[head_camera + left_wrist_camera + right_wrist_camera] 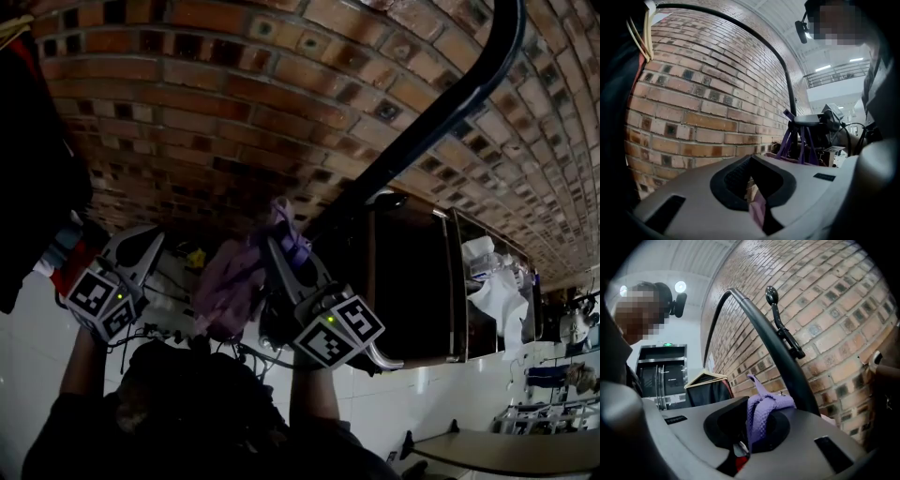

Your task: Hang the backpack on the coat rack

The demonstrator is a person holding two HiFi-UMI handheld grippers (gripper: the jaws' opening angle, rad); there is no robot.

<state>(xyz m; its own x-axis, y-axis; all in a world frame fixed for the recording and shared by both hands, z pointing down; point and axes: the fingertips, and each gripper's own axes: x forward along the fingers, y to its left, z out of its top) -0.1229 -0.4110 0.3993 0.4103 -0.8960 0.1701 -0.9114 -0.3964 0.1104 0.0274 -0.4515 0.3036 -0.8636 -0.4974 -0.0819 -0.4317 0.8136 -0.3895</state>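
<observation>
Purple woven strap [761,411] sits pinched in the narrow jaws of my right gripper [749,427], bunched up and poking out just past the pads. My left gripper [752,187] is closed on a fold of pinkish fabric from the backpack [230,286], so the bag hangs between my two grippers, below and beside them.

The black pole of the coat rack [773,343] runs ahead of and above my right gripper. It carries a knobbed hook [783,331], up and a little to the right of the strap and well apart from it.

To do this step well, I judge I must raise the strap above the hook's knob and carry it over the tip. Only then should I lower it. My left gripper should take the bag's weight from underneath, so the strap stays slack enough to slip on. The risk I see is the strap staying crumpled in my grip and missing the hook. I would release only once the hook bears it.
</observation>
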